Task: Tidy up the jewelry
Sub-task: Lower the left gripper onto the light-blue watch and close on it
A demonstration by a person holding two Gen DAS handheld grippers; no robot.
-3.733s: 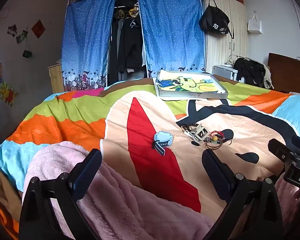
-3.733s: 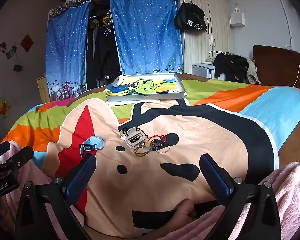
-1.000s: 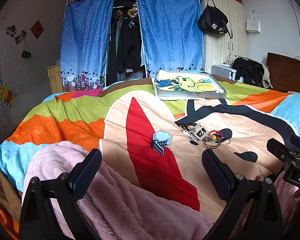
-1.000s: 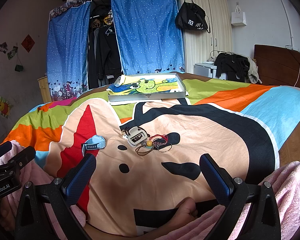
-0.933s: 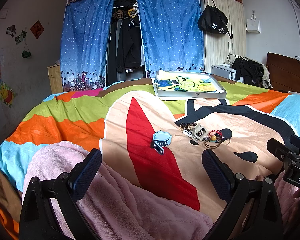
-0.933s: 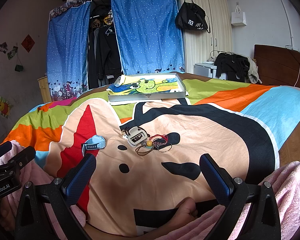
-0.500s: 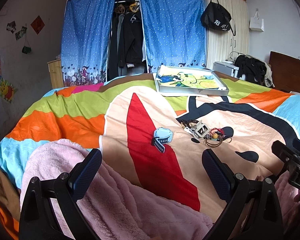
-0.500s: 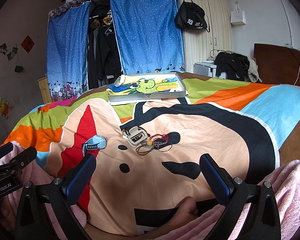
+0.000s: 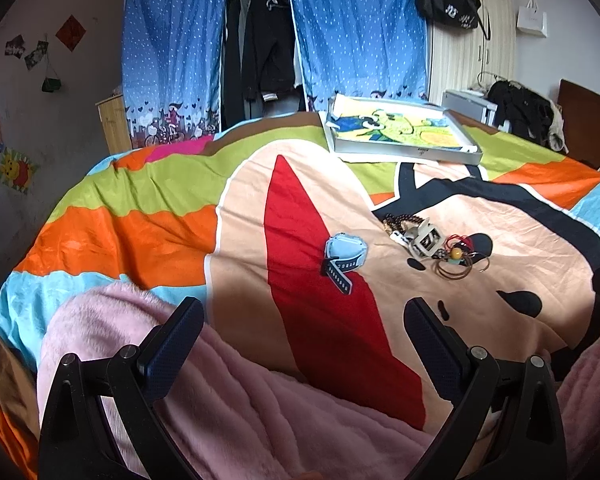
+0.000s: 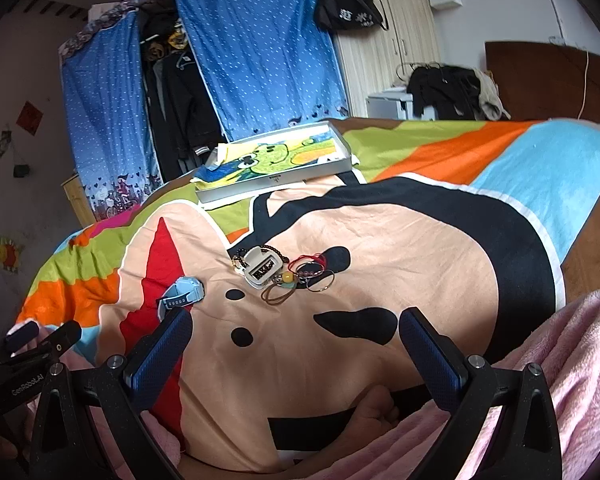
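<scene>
A pile of jewelry lies on the colourful bedspread: a white watch (image 9: 423, 240) (image 10: 262, 267), dark bead bracelets (image 9: 396, 221), and thin bangles with an amber bead (image 9: 456, 259) (image 10: 300, 280). A light blue watch (image 9: 345, 254) (image 10: 182, 293) lies apart to their left. My left gripper (image 9: 304, 344) is open and empty, low over a pink fleece. My right gripper (image 10: 296, 344) is open and empty, short of the pile.
A flat box with a cartoon picture (image 9: 400, 132) (image 10: 276, 162) lies at the bed's far side. Pink fleece (image 9: 228, 392) covers my near side. A bare foot (image 10: 374, 402) shows under the right gripper. Blue curtains and a wardrobe stand behind the bed.
Both grippers have moved forward toward the jewelry and tilted; the right view now leans left. Both stay open and empty.
</scene>
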